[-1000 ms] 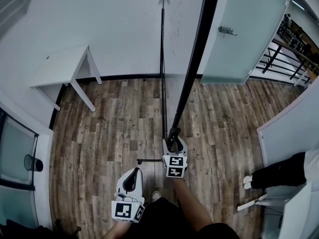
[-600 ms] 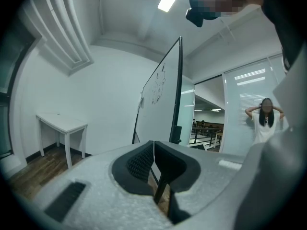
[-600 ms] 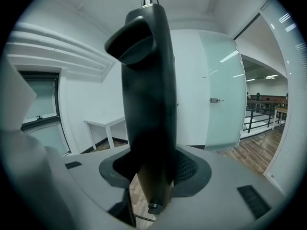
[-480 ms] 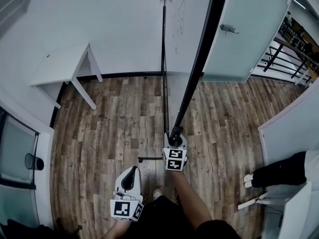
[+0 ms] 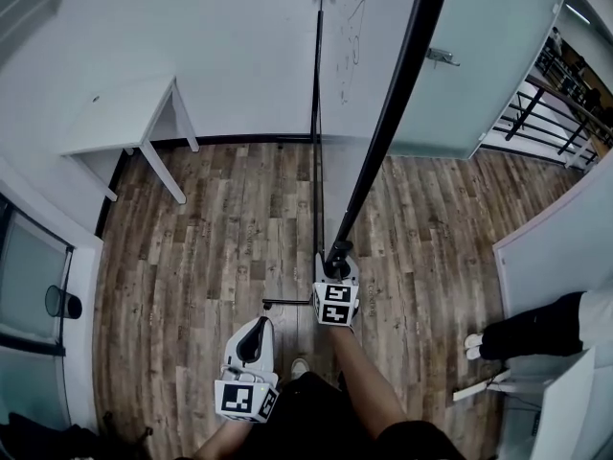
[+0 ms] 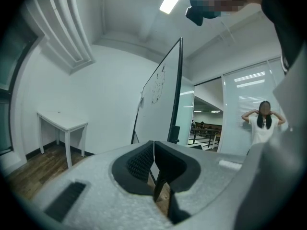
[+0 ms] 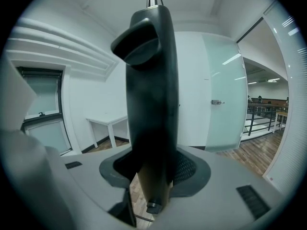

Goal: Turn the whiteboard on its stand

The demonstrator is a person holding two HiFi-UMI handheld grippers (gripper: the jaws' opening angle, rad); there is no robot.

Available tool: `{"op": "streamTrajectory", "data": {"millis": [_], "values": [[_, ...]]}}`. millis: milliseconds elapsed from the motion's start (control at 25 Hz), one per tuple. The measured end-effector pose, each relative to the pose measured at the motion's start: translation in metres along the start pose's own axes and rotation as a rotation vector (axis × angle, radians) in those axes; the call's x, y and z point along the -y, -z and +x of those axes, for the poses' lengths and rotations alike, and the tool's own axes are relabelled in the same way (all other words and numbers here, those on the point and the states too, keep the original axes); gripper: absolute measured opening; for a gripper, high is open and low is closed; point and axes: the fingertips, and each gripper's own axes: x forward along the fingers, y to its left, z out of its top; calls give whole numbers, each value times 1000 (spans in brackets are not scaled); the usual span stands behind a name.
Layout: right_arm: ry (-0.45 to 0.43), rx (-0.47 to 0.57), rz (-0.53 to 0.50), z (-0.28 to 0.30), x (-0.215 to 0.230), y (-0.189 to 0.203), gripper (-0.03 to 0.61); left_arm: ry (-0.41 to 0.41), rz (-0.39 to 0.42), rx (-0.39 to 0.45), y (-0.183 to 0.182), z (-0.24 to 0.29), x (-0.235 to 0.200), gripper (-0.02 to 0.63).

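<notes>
Head view looks down the whiteboard, which stands upright on the wooden floor. It is seen nearly edge-on, with its black frame running down to the right tool. That tool's jaws have just been closing a little, and the right gripper view shows the board's thick black frame edge filling the gap between them. The pads seem to press on both its sides, though the dark frame hides the contact itself. A black foot bar lies on the floor just left of that tool. The left tool hangs near the person's body, apart from the board, jaws together on nothing. Beyond stand a frosted glass door and, to the right, a bystander.
</notes>
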Motion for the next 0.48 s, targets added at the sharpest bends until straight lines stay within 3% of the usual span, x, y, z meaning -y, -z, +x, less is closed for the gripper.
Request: {"op": "streamTrajectory", "data": {"millis": [480], "values": [[-17,-2,-3,-36,-26,18,172,-15,-3,-3,8,-47,0,20]]}}
